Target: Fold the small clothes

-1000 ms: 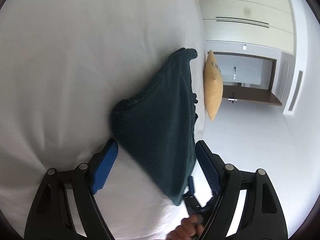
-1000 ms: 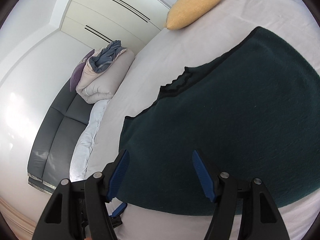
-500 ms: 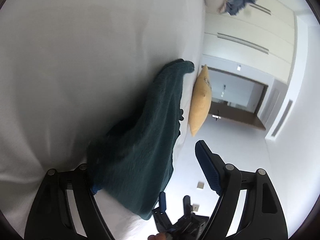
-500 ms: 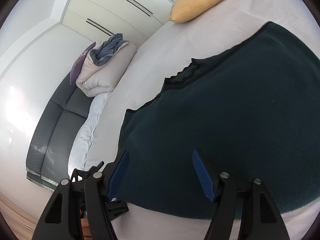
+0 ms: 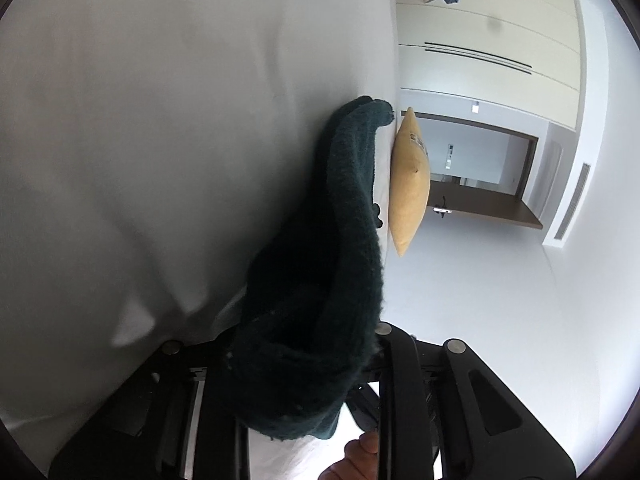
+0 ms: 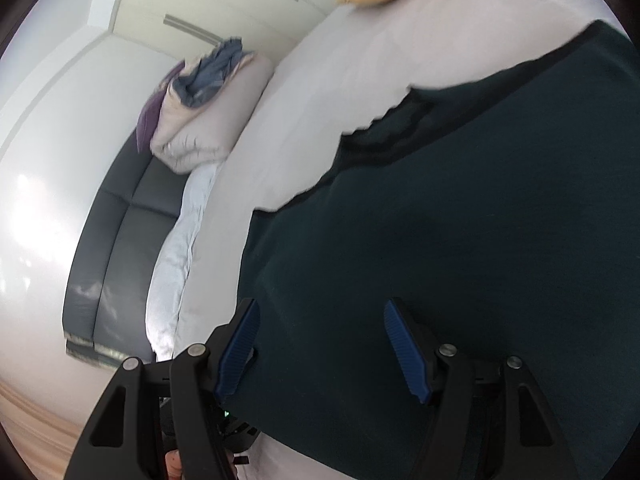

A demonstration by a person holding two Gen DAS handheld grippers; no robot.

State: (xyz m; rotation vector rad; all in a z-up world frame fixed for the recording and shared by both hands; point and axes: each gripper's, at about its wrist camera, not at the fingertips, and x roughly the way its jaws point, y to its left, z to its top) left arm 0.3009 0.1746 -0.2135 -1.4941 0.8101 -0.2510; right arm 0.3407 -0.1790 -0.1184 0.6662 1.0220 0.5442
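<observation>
In the left wrist view, the left gripper [image 5: 304, 364] is holding the near edge of a dark green knitted garment [image 5: 340, 240]. Its jaws have just been closing, and now they are standing narrow with a thick bunch of the knit pressed between them (the pads themselves are hidden under the cloth). From the gripper the garment is running away toward the far side, lying on the white bed [image 5: 160, 140], and its far end is curling near a yellow pillow [image 5: 410, 184]. The pillow is lying just beside the garment, on its right. Far behind it a cream wardrobe [image 5: 480, 32] and a dark wooden door [image 5: 488, 208] are showing. At the bottom edge a part of a hand [image 5: 356, 456] is appearing.

In the right wrist view, the right gripper [image 6: 320, 344] is standing wide, its two blue pads apart and not pressing anything. The garment is spreading flat on the bed under and beyond it, filling the near right part of the view, and its left edge is lying just beside the left pad. This picture is a little blurred. On the left, a folded blanket pile [image 6: 208, 112] is resting at the far end of the bed, above a dark grey sofa [image 6: 116, 248]. The yellow pillow is sitting at the far top edge.
</observation>
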